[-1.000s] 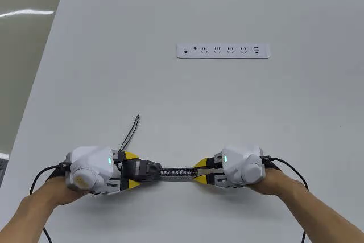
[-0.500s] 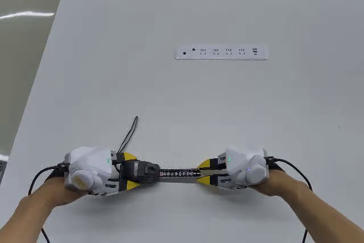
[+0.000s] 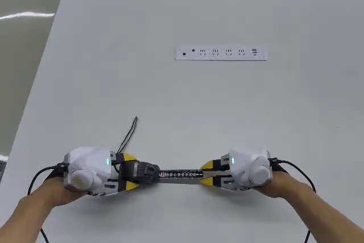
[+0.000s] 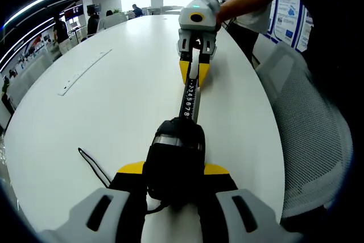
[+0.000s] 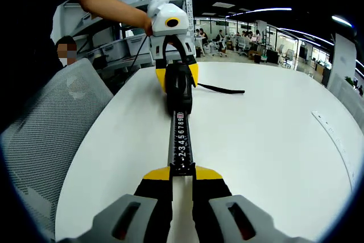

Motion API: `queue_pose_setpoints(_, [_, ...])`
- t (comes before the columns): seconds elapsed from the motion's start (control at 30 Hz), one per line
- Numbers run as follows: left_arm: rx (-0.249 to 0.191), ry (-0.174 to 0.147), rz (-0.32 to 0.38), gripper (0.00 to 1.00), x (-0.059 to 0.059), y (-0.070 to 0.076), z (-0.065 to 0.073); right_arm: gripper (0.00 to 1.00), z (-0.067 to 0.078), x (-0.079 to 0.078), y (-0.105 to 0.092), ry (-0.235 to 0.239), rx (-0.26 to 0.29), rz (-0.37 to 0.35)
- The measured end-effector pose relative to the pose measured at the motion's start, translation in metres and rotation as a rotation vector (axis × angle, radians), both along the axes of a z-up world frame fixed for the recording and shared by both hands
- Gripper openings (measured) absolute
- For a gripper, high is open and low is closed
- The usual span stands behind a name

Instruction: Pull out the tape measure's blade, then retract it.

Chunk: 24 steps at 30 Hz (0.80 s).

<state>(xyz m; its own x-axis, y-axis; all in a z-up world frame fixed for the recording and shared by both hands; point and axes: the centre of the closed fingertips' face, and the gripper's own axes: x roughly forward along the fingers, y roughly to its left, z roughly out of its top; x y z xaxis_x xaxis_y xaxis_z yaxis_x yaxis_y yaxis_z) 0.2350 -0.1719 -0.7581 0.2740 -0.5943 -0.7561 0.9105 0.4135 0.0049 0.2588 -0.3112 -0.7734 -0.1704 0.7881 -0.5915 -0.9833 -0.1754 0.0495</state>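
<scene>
Left gripper [image 4: 173, 183] clamps tape measure [image 4: 175, 155]; right gripper [image 4: 195, 71] pinches blade [image 4: 189, 98] tip

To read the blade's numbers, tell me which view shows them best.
The right gripper view: the blade runs up the frame, digits legible. The left gripper view shows it farther off; the head view, a thin strip.

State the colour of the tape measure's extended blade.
Black blade with white numerals, clearest in the right gripper view.
</scene>
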Motion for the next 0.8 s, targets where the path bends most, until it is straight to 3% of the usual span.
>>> queue_pose_setpoints(0.8, [0.004,0.009,-0.003,0.3,0.0,0.0,-0.001,0.1,0.001,0.003,-0.018,0.004,-0.006,-0.012])
